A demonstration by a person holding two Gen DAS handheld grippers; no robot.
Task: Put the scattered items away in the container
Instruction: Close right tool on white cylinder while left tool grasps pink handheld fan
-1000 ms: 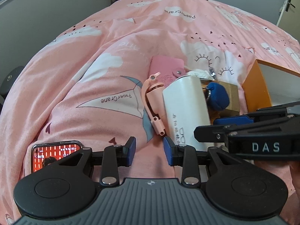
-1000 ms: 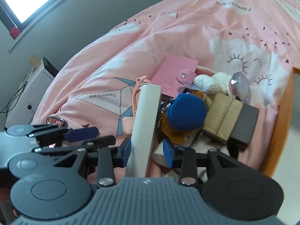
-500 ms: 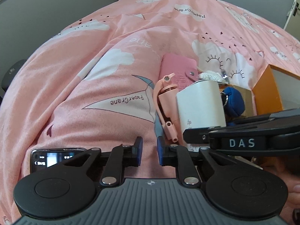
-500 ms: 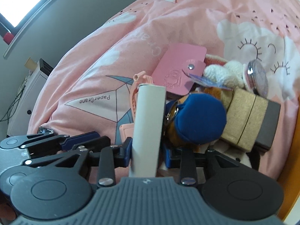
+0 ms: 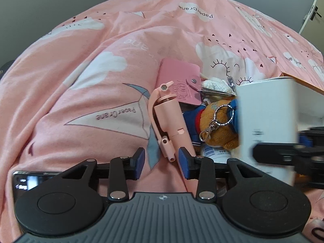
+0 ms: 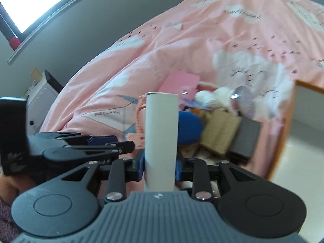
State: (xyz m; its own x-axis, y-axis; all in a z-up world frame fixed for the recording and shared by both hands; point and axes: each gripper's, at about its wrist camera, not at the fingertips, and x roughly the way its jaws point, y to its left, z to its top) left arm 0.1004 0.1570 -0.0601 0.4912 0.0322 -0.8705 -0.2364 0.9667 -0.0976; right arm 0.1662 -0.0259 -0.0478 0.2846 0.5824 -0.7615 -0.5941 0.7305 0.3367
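My right gripper (image 6: 160,165) is shut on a white box (image 6: 161,137) and holds it lifted above the pile; the box also shows at the right of the left wrist view (image 5: 267,125). My left gripper (image 5: 162,160) is open and empty, its fingertips around the lower end of a pink selfie stick (image 5: 168,121) lying on the pink duvet. Beside the stick lie a pink card holder (image 5: 178,85), a plush bear with a key ring (image 5: 216,123), a tan and dark case (image 6: 228,135) and a white knitted item (image 6: 214,97). The orange-rimmed container (image 6: 287,129) stands at the right.
A phone (image 5: 30,180) lies on the duvet at the lower left of the left wrist view. A white cabinet (image 6: 38,99) stands by the grey wall left of the bed. The duvet (image 5: 101,60) slopes away on all sides.
My right gripper has closed on the white box and lifted it off the pile toward the right, uncovering the plush bear. My left gripper first narrowed, then opened around the selfie stick's end.
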